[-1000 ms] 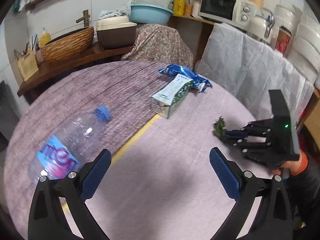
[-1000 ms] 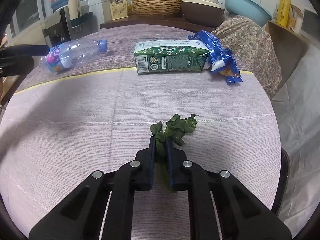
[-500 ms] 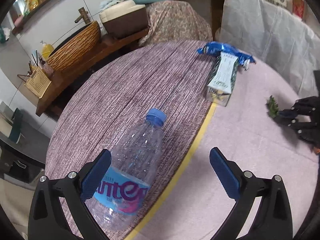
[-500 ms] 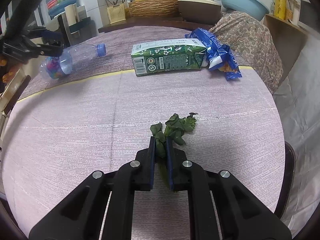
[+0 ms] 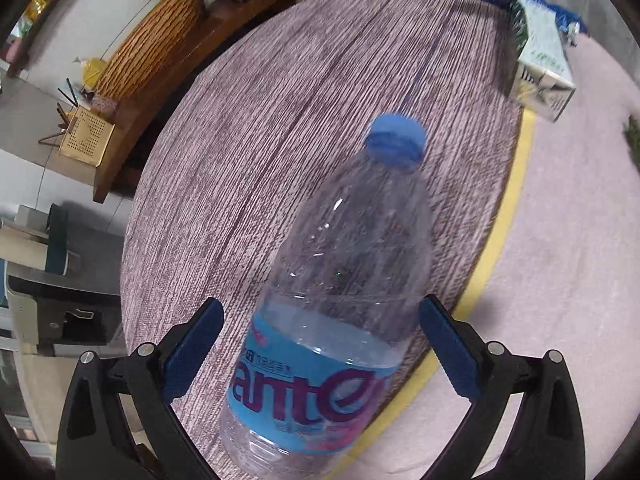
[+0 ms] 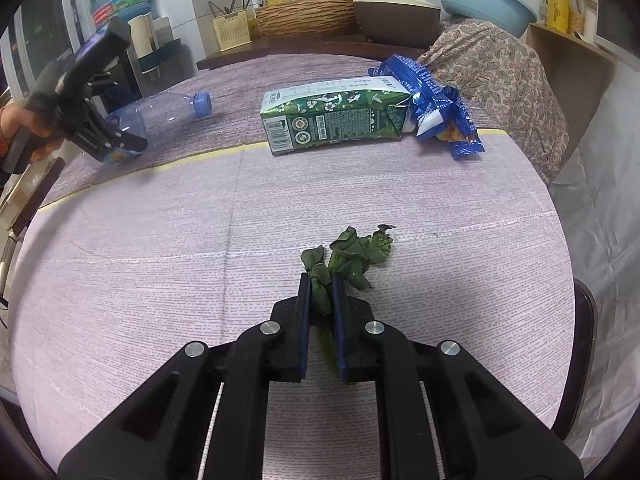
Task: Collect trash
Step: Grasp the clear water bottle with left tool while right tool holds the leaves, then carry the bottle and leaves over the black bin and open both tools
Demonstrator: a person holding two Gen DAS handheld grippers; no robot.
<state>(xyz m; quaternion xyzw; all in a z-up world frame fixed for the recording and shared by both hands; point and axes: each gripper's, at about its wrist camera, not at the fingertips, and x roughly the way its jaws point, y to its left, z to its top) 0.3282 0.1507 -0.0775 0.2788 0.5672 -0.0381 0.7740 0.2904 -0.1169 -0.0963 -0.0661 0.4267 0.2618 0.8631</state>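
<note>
A clear plastic bottle [image 5: 344, 300] with a blue cap and blue label lies on the round table, its labelled end between the spread fingers of my left gripper [image 5: 320, 328], which is open and straddles it without pressing. In the right wrist view the same bottle [image 6: 160, 118] lies at the far left under the left gripper [image 6: 116, 140]. My right gripper [image 6: 320, 292] is shut on a wilted green vegetable scrap [image 6: 352, 256] that rests on the pink cloth. A green carton [image 6: 336, 120] and a blue snack wrapper [image 6: 432, 92] lie at the far side.
The table [image 6: 160, 280] has a pink cloth with a yellow edge stripe [image 5: 492, 240] over a darker striped cloth. Behind stand a wooden counter with a wicker basket [image 6: 304, 16], a pot and a blue basin [image 6: 484, 0]. A chair draped in patterned fabric [image 6: 500, 80] sits at the back right.
My left gripper swung left and down over the bottle, which now sits between its open fingers. The right gripper stayed still, shut on the vegetable scrap.
</note>
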